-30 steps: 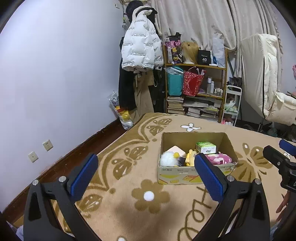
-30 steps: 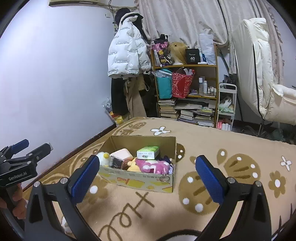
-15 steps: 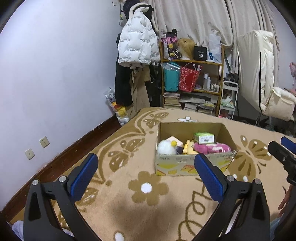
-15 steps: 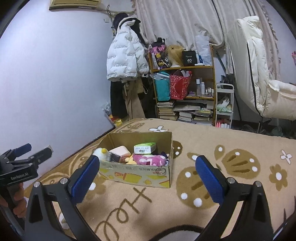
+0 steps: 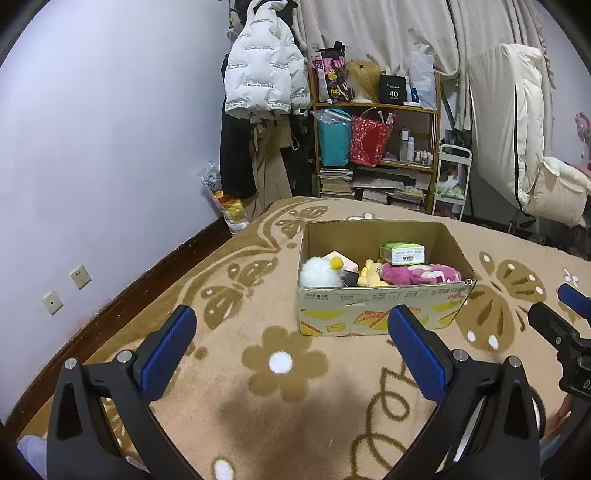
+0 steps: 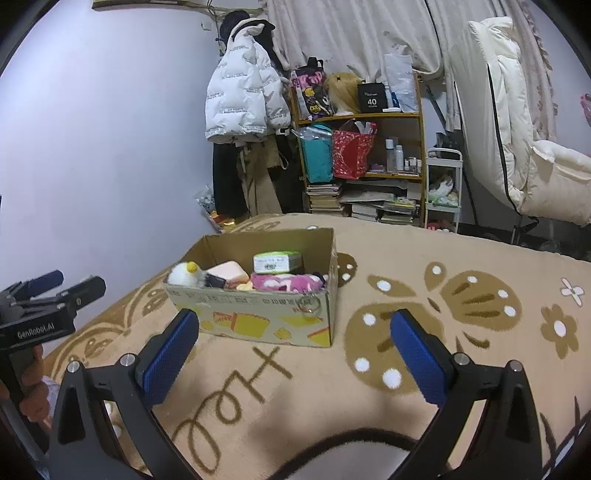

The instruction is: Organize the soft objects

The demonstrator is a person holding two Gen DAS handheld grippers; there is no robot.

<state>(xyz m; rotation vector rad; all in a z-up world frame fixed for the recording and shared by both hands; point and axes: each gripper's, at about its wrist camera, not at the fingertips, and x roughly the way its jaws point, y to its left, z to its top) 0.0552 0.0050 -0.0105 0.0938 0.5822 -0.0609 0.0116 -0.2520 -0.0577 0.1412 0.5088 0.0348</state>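
Soft toys fill a cardboard box [image 5: 373, 314] that sits on the tan carpet [image 5: 240, 398], ahead of both tools. The left gripper [image 5: 291, 347] hovers above the carpet with its blue pads spread wide, nothing between them and nothing touching them. The right gripper [image 6: 295, 347] is likewise spread wide and empty, held short of the box's near wall; in the left wrist view it shows at the right edge.

Inside the box lie a white fluffy plush [image 5: 317, 273] with a yellow pompom, a yellow plush [image 5: 371, 275], a pink plush [image 5: 421, 274] along the near right side, a peach-coloured block [image 6: 229, 273] that may be a sponge or a pouch, and a green tissue pack [image 5: 403, 253] resting on top toward the back. The box stands upright with its top open and yellow print on its front.

The carpet carries brown butterfly and flower patterns. Behind it stand a wooden shelf [image 5: 380, 147] with bags, bottles and stacked books, a white puffer jacket [image 5: 264, 77] hanging to its left, pale curtains [image 5: 373, 33], and a lilac wall [image 5: 110, 129] with two sockets.
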